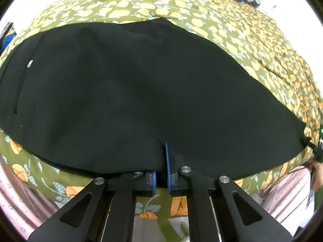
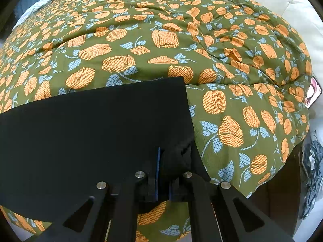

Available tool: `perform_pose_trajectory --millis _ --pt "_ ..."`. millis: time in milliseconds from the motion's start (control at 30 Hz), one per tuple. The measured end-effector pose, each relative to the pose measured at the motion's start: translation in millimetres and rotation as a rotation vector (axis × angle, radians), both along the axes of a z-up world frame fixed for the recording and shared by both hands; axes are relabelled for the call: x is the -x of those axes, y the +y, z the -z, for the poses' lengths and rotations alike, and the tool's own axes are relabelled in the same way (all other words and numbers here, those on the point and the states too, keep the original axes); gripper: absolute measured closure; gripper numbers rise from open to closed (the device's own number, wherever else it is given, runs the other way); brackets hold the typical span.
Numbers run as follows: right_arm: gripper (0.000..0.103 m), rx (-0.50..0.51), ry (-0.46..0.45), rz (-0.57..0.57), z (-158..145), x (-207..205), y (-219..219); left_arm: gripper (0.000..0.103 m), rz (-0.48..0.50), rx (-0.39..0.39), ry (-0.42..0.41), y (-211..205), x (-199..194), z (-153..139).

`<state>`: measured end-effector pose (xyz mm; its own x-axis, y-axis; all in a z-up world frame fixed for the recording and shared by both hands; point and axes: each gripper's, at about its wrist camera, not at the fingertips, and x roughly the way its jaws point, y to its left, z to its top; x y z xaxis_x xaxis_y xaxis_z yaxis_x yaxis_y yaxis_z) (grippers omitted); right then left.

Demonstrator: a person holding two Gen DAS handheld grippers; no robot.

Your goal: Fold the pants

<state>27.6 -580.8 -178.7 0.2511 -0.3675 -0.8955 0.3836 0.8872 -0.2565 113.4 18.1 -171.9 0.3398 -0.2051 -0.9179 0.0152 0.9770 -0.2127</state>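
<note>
Now the black pants [image 1: 129, 92] lie flat across the olive floral bedspread [image 2: 232, 64]. At six o'clock in each view, the left gripper [image 1: 161, 173] and right gripper [image 2: 163, 173] pinch the pants' near edge.

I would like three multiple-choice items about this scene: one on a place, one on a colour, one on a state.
1. Where do the pants lie?
A. on a flowered bedspread
B. on a bare wooden floor
C. inside a basket

2. What colour are the pants?
A. white
B. black
C. red

3. How stand the jaws of the right gripper?
A. wide open above the cloth
B. shut on nothing
C. shut on the pants' near edge

Answers:
1 A, green cloth with orange flowers surrounds them.
2 B, the fabric is dark throughout.
3 C, bunched black cloth sits between them.
</note>
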Motion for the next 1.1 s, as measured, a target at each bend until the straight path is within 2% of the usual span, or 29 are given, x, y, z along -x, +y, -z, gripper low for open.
perform_pose_trajectory --millis 200,233,300,333,367,400,433,467,500,567,633,700,767,833,900,967,1000,1033,1100 --pt "0.098 0.035 0.022 -0.009 0 -2 4 0.097 0.014 -0.015 0.012 0 3 2" --pt "0.098 0.037 0.022 -0.01 -1 -2 3 0.095 0.02 -0.02 0.016 -1 2 4" --pt "0.091 0.037 0.013 -0.012 -3 -1 3 0.087 0.021 -0.039 0.025 -1 1 6" --pt "0.087 0.013 -0.011 -0.013 -6 1 1 0.077 0.021 -0.049 0.024 -1 2 5" --pt "0.073 -0.021 -0.043 -0.009 -10 5 -1 0.066 0.021 -0.074 0.026 -2 3 4" --pt "0.059 -0.084 -0.114 0.007 -19 13 -8 0.04 0.026 -0.111 0.031 -3 6 0" --pt "0.029 -0.114 -0.173 0.03 -26 21 -14 0.024 0.03 -0.134 0.031 -2 10 -4" --pt "0.019 -0.126 -0.239 0.061 -35 31 -20 0.023 0.033 -0.147 0.023 0 15 -8" --pt "0.019 -0.142 -0.314 0.105 -47 44 -30 0.023 0.044 -0.152 0.012 2 22 -14" --pt "0.019 -0.15 -0.375 0.164 -59 60 -45 0.023 0.06 -0.174 0.006 6 31 -23" --pt "0.02 -0.138 -0.42 0.179 -73 69 -53 0.023 0.048 -0.21 -0.039 10 38 -36" --pt "0.021 -0.186 -0.444 0.097 -81 63 -48 0.023 0.041 -0.226 -0.103 10 38 -52" --pt "0.021 -0.29 -0.444 -0.02 -80 48 -37 0.022 0.046 -0.222 -0.161 4 31 -64" --pt "0.021 -0.321 -0.381 -0.139 -69 27 -18 0.018 0.067 -0.224 -0.203 -10 15 -69" --pt "0.021 -0.311 -0.261 -0.204 -43 4 -1 0.014 0.083 -0.237 -0.273 -24 -1 -66" --pt "0.021 -0.315 -0.13 -0.185 -11 -11 -1 0.013 0.093 -0.284 -0.313 -40 -19 -54" --pt "0.021 -0.318 -0.079 -0.171 1 -15 -4 0.013 0.101 -0.314 -0.304 -47 -30 -43" --pt "0.024 -0.311 -0.073 -0.174 4 -16 -6 0.013 0.112 -0.347 -0.274 -54 -40 -31" --pt "0.024 -0.314 -0.145 -0.164 -9 -10 -12 0.014 0.124 -0.378 -0.23 -61 -53 -16"
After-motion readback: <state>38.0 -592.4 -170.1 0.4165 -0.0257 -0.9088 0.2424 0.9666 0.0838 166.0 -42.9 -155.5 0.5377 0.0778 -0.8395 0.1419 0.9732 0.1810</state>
